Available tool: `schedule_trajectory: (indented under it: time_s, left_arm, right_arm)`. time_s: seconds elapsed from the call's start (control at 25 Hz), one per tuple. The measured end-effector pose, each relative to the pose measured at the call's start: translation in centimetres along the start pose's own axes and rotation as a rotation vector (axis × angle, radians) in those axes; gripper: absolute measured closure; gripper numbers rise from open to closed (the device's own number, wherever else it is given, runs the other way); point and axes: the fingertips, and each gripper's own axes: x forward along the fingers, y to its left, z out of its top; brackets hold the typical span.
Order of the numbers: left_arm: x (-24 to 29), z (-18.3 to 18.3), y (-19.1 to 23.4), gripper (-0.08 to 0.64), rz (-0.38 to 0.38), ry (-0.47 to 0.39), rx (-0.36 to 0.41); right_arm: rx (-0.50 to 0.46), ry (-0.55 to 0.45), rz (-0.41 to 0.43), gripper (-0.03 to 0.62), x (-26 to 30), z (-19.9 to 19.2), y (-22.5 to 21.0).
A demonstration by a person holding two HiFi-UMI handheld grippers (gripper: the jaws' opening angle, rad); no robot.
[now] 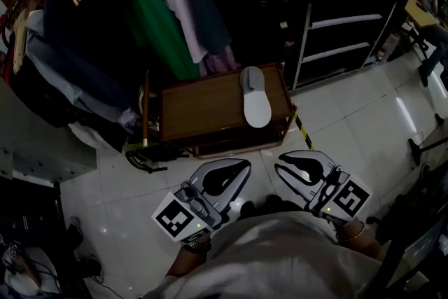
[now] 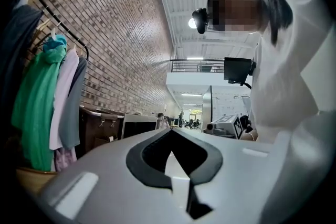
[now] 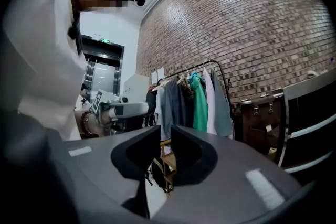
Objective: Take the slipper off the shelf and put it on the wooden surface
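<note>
Glossy tiled floor (image 1: 364, 122) all round wooden bench (image 1: 203, 108); clothes rack (image 1: 140, 10) behind-left of it, black shelf (image 1: 350, 17) behind-right. Grey slipper (image 1: 255, 98) flat on bench top, right part: lies where task wants it. Probably light, soft, bendy; best pinched at sole edge or upper band. Left tongs (image 1: 245, 164) pinched together, right tongs (image 1: 280, 159) at narrow gap, both empty, near side of bench.

The wooden surface (image 1: 203, 108) is smooth and brown, and the slipper (image 1: 255, 105) looks matt grey. The floor tiles (image 1: 350, 129) are glossy white. The brick wall (image 2: 115, 34) is rough.
</note>
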Motion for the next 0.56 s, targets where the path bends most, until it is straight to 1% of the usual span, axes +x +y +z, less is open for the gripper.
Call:
schedule_trajectory:
  time_s: [0.08,0.2,0.32,0.4,0.48,0.56]
  left_arm:
    - [-0.5,0.0,0.3,0.563,0.005,0.007,0.01]
    - [-1.0,-0.7,0.1,0.563,0.015,0.015,0.008]
    - [-1.1,-1.3,-0.9,0.563,-0.014,0.032,-0.005]
    - [-0.9,-0.7,-1.3,0.563,-0.029,0.018,-0.008]
    - [-0.8,-0.2,-1.3,0.563,-0.031,0.008,-0.01]
    - [-1.1,-0.4,-1.0,0.563,-0.022,0.024,-0.005]
  right_arm:
    - [-0.016,0.011,0.018,0.526,0.6,-0.4,0.2]
    - [-0.031,-0.004,0.054,0.529,1.3,-0.8,1.0]
    - [-0.027,-0.011,0.038,0.531,0.6,-1.1,1.7]
    - [-0.03,-0.008,0.031,0.531,0.5,-1.2,1.8]
    - [-0.031,-0.007,0.031,0.531,0.5,-1.2,1.6]
    - [-0.027,-0.01,0.031,0.529,0.6,-1.2,1.5]
